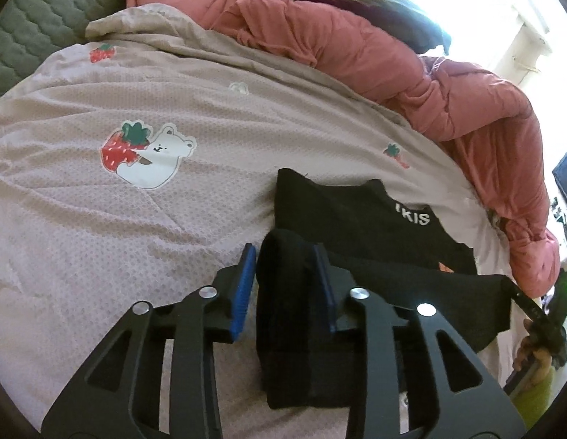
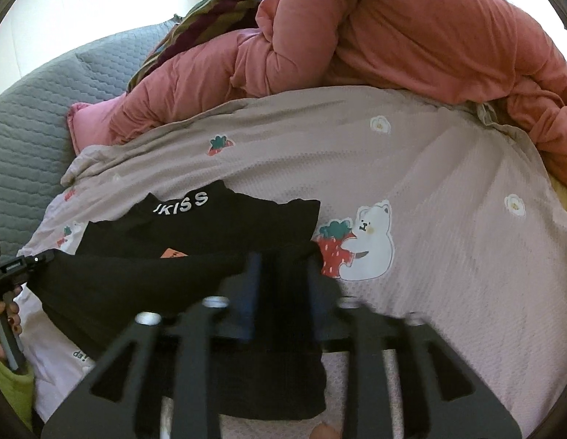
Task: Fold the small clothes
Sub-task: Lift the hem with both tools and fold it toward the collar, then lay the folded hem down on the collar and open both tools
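Black garment (image 1: 356, 219) edge bunched between blue pads (image 1: 243, 289) of left gripper (image 1: 287, 274), jaws narrow, clamped on fabric. Right gripper (image 2: 283, 278) likewise pinches opposite corner of same hem, lifted taut between tools. Rest of garment lies ahead on bear-print sheet (image 1: 119, 219); pink duvet (image 2: 411, 36) heaped beyond.

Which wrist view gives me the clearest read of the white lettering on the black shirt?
Right wrist view: the white lettering on the black shirt reads "JKISS", nearly whole. In the left wrist view a fold of the shirt cuts it off, so only "KIS" shows.
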